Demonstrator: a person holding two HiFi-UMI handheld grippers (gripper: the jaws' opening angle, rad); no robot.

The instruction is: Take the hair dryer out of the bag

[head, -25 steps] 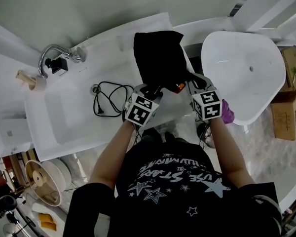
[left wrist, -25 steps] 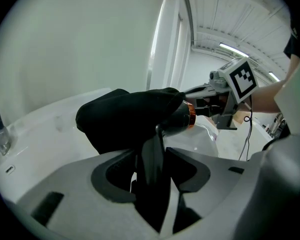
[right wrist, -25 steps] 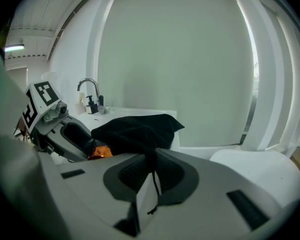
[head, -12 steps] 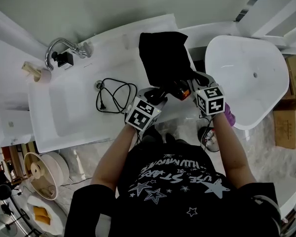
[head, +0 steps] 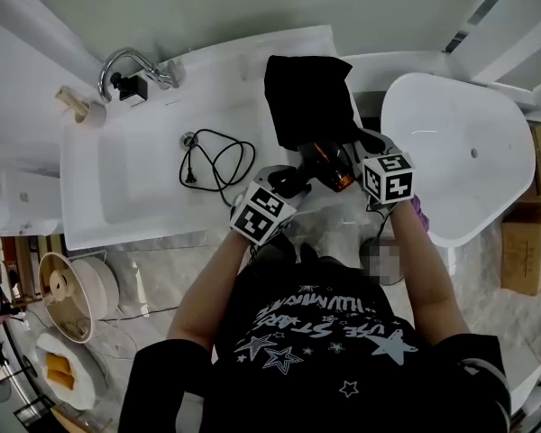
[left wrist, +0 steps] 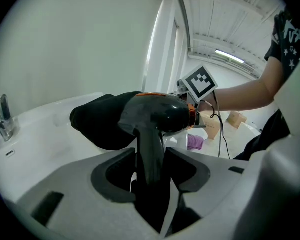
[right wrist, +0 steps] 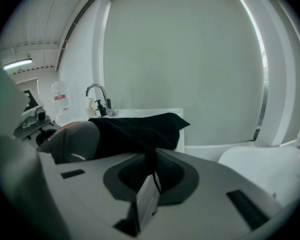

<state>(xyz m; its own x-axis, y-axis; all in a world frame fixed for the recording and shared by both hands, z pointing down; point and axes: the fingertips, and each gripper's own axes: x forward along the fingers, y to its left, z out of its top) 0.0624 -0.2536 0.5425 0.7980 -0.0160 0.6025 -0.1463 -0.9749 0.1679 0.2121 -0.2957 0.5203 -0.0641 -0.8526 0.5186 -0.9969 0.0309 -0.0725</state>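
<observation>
Two grips share the job over the white counter (head: 212, 84). The soft black bag (head: 307, 97) lies limp on it, its edge pinched in the closed right gripper (right wrist: 149, 176). Most of the hair dryer (head: 329, 165) shows at the bag's mouth. Rigid, glossy and probably top-heavy, it is best taken by the handle, where the left gripper (left wrist: 150, 159) clamps it.

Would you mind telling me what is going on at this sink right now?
A person works with a tool in each hand. The left tool is closed on the handle of the hair dryer, and the right tool pinches the edge of the bag, which lies on the counter. The dryer's body shows outside the bag's mouth. A black cord lies in the sink.
</observation>
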